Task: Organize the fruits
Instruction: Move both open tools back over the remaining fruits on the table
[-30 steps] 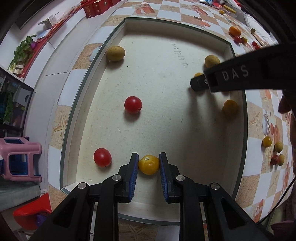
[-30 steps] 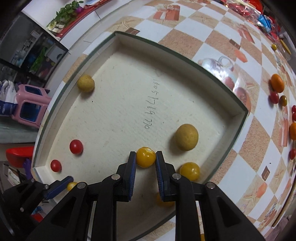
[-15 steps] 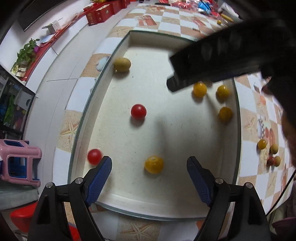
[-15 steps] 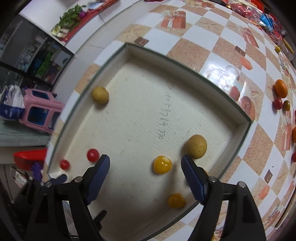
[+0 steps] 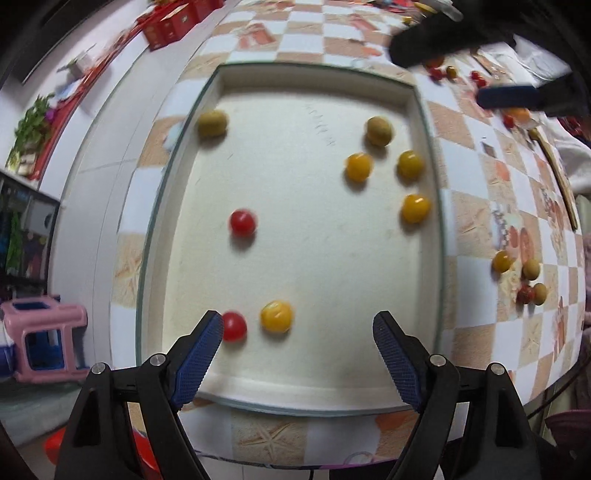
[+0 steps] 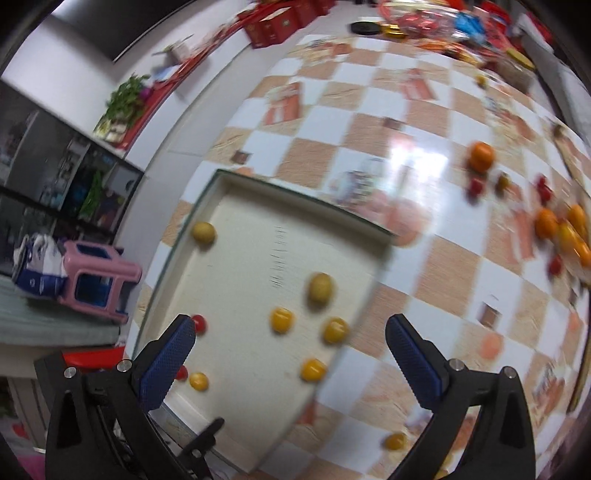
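Observation:
A shallow white tray (image 5: 430, 122) lies on the checkered table. In it are a yellow tomato (image 5: 276, 316) beside a red one (image 5: 233, 326) near the front, another red one (image 5: 242, 222) mid-left, three yellow ones (image 5: 358, 167) and a tan fruit (image 5: 379, 130) at the right, and a tan fruit (image 5: 211, 123) at the far left. My left gripper (image 5: 297, 332) is open and empty above the tray's front. My right gripper (image 6: 290, 345) is open and empty, raised over the tray's (image 6: 295, 195) right side; it also shows at the top right of the left wrist view (image 5: 472, 55).
Loose fruits lie on the table right of the tray: a small cluster (image 5: 524, 275) near the edge, and oranges and red tomatoes (image 6: 554, 225) farther back. A pink stool (image 5: 40, 338) stands on the floor at the left. Red boxes (image 6: 280, 22) stand at the back.
Both grippers opened and let go of their yellow tomatoes, which now lie in the tray. Both have pulled back and up; the right one has swung toward the table's right side.

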A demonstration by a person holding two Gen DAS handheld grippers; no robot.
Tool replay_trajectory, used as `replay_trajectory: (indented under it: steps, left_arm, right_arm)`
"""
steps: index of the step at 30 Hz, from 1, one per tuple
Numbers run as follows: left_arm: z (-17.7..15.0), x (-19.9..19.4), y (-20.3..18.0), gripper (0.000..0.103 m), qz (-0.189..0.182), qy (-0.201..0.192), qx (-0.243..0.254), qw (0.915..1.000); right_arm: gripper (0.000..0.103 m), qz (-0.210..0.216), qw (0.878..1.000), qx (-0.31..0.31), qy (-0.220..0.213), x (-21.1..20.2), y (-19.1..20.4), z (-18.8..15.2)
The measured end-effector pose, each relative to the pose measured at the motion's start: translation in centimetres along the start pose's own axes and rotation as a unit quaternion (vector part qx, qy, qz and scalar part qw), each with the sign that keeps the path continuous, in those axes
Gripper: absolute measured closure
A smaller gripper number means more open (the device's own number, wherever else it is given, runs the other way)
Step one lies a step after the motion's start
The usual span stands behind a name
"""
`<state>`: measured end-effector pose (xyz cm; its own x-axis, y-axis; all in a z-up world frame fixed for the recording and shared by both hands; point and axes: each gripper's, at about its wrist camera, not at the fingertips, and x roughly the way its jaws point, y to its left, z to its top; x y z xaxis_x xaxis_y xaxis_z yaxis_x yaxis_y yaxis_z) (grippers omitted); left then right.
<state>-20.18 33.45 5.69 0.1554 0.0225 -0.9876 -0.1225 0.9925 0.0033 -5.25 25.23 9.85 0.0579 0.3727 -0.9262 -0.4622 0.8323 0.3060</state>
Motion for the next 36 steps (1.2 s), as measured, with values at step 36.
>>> replay_trajectory:
  steps: [36]
  left_arm:
    - [2.8,3.8,-18.5,0.019,-0.024,0.009,0.222,0.9747]
  right_arm:
    - [0.015,-0.128,0.985,0.105,0.059,-1.2,-15.3,-22.7]
